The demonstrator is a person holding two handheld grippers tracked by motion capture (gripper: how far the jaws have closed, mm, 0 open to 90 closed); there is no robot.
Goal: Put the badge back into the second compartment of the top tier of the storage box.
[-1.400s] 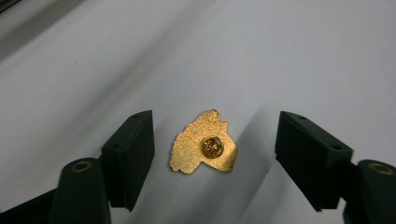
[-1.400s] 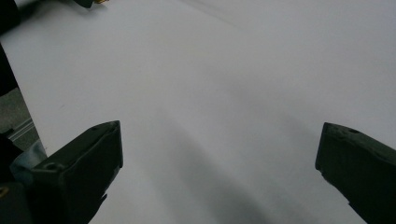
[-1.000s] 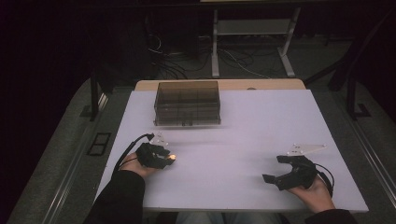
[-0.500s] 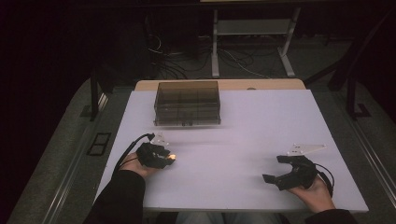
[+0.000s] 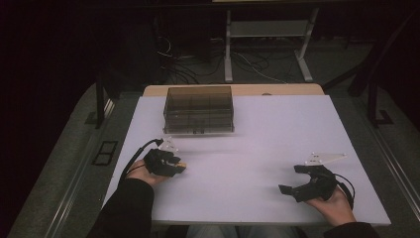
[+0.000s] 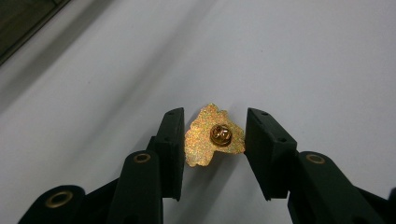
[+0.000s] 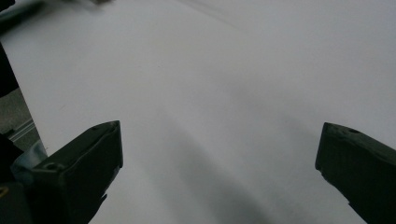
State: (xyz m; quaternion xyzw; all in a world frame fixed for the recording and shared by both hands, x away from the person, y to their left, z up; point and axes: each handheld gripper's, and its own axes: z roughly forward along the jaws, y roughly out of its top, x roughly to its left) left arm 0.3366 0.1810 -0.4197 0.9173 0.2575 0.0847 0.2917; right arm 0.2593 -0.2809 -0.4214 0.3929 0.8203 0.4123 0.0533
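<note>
**little moved, pin gripped at the left**

white table [image 5: 277, 134] across the middle, with a dark see-through box [image 5: 198, 109] of compartments at its far edge. right gripper [image 5: 293, 179] low at the near right corner, jaws spread wide over bare tabletop, holding nothing. left gripper [image 5: 177, 163] near the left edge, well short of the box, in almost the same spot as a second ago. jaws narrowed onto a small gold pin [image 6: 205, 140], back side up, pinched by its edges. probably ready to carry boxward.
</note>
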